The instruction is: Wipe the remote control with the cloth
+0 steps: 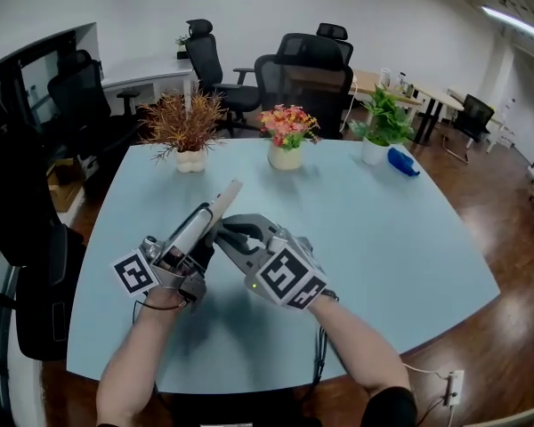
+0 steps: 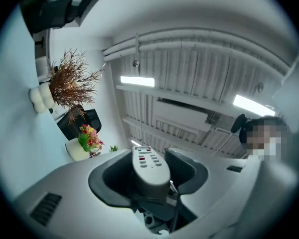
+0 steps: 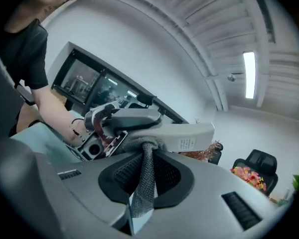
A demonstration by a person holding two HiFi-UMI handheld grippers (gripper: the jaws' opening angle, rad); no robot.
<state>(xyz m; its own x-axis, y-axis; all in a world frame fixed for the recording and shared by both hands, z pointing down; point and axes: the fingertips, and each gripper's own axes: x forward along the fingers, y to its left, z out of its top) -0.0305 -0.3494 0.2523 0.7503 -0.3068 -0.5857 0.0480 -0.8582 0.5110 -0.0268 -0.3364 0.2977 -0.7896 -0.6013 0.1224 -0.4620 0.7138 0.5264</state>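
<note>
My left gripper (image 1: 189, 238) is shut on the lower end of a light grey remote control (image 1: 221, 200), which slants up and away over the pale blue table (image 1: 400, 238). In the left gripper view the remote's button face (image 2: 149, 164) sits between the jaws, aimed at the ceiling. My right gripper (image 1: 234, 232) is shut on a grey knitted cloth (image 3: 145, 176). The cloth's bunched top presses against the remote's labelled back (image 3: 187, 136), just beside the left gripper (image 3: 114, 121). In the head view the two grippers meet at the table's near left.
Along the table's far edge stand a dried brown plant (image 1: 185, 124), a pot of pink flowers (image 1: 286, 138) and a green plant (image 1: 383, 123). A blue object (image 1: 402, 162) lies beside the green plant. Black office chairs (image 1: 307, 69) stand behind the table.
</note>
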